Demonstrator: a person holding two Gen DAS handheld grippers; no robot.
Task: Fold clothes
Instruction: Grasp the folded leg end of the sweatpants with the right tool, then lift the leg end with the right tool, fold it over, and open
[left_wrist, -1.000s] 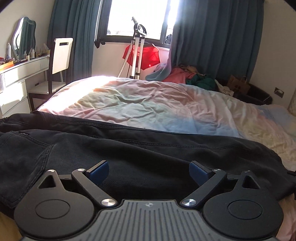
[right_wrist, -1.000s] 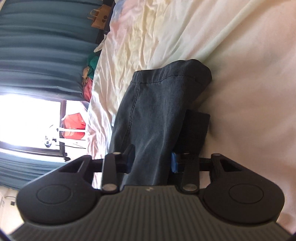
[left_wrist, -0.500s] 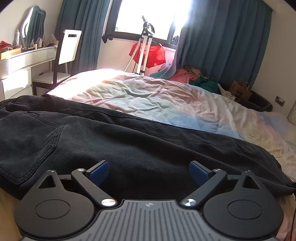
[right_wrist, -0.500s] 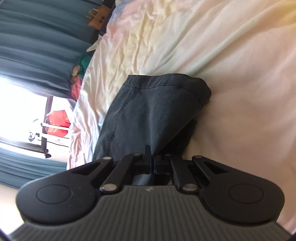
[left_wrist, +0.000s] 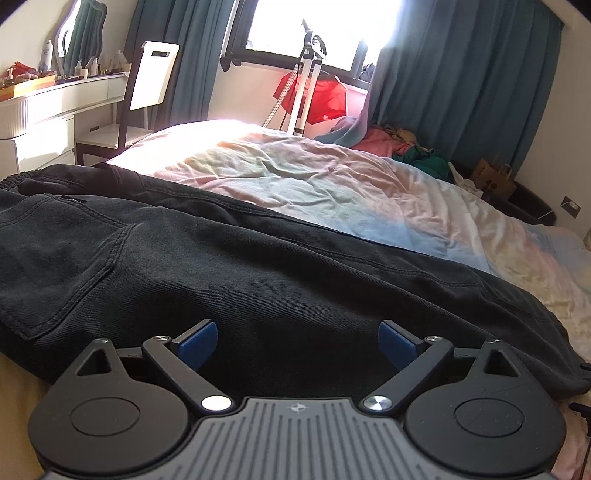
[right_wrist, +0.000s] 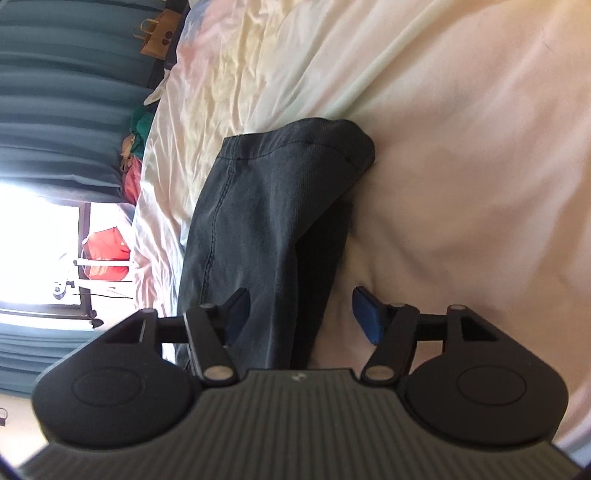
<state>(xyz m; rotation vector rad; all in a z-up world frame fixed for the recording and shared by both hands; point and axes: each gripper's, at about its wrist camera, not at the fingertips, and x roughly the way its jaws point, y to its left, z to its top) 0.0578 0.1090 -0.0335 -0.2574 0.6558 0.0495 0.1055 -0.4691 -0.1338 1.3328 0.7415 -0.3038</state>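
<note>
Black jeans (left_wrist: 229, 266) lie stretched across the near side of the bed, waistband and back pocket to the left, legs running off right. My left gripper (left_wrist: 297, 341) hovers open just over the near edge of the fabric, nothing between its blue pads. In the right wrist view, rolled sideways, the leg end with its hem (right_wrist: 288, 166) rests on the pale sheet. My right gripper (right_wrist: 299, 314) is open, its jaws standing either side of the leg edge without pinching it.
A pastel duvet (left_wrist: 332, 192) covers the bed. Beyond it are a white dressing table (left_wrist: 55, 107) and chair (left_wrist: 147, 88) at left, a stand with a red cloth (left_wrist: 314, 96) by the window, a heap of clothes (left_wrist: 406, 147) and a paper bag (left_wrist: 495, 181).
My right gripper was shut on the jeans leg half a second ago and has now opened, letting it go. The left gripper view shifted slightly right along the jeans.
</note>
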